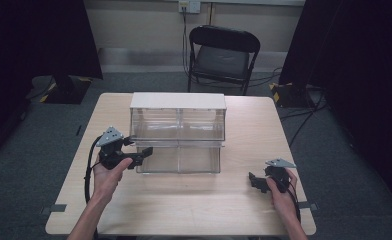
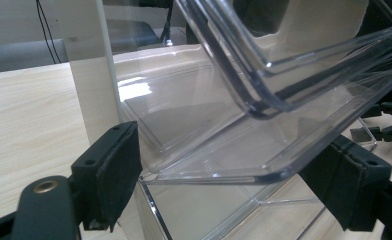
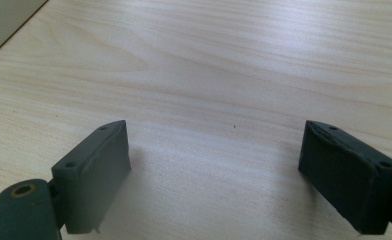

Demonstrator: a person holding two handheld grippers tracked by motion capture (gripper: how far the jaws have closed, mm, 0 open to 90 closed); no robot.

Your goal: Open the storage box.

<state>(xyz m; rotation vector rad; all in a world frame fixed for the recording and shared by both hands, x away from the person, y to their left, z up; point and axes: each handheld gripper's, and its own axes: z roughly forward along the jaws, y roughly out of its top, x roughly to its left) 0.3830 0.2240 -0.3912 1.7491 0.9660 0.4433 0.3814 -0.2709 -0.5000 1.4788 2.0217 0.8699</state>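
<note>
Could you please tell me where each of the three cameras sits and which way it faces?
High view: above the person's side, looking forward and down on the table; forearms, left gripper and right gripper show.
Left gripper view: rides the left gripper, facing the clear drawer unit between its open jaws.
Right gripper view: rides the right gripper, facing bare tabletop.
Shared: high and left gripper views both show the drawer unit.

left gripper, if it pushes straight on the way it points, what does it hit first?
Likely the clear drawer's front lip, already between the open left gripper jaws at the clear drawer unit; exact gap unclear.

Black folding chair point(image 1: 223, 55), grey carpet point(image 1: 44, 135).
</note>
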